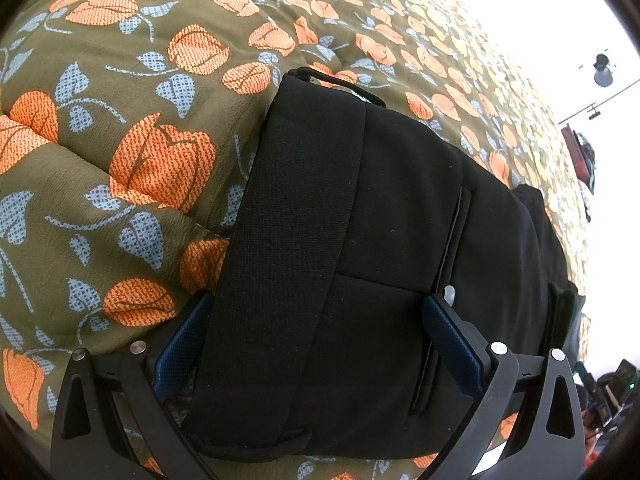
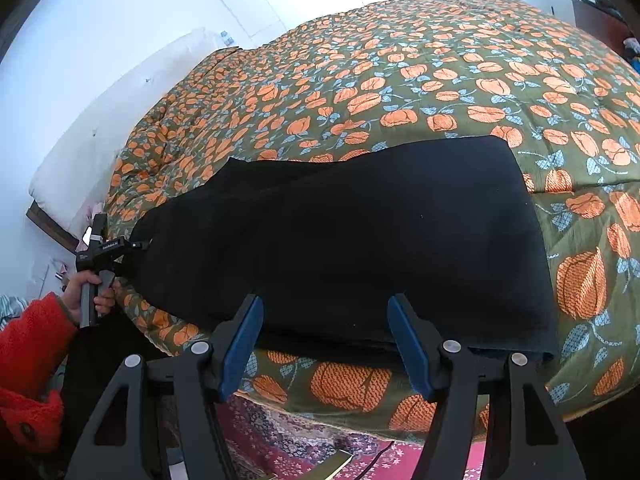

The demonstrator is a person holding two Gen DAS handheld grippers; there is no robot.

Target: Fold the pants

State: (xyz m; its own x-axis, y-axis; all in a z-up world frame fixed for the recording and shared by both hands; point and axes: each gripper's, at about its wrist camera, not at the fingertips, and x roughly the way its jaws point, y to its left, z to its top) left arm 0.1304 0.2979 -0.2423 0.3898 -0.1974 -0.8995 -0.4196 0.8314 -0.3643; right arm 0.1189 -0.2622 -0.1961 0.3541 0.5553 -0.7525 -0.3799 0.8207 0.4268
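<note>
Olive quilted bedspread (image 2: 440, 80) with orange flowers covers the bed; black matte pants (image 2: 340, 240) lie folded lengthwise near its edge. Left gripper (image 1: 316, 344) straddles the waistband end, jaws apart. Right gripper (image 2: 324, 344) hovers beside the hem end, jaws apart.

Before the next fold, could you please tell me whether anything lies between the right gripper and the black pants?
Nothing visible does. The right gripper is open just short of the near edge of the black pants, with only the floral quilt under them.
</note>
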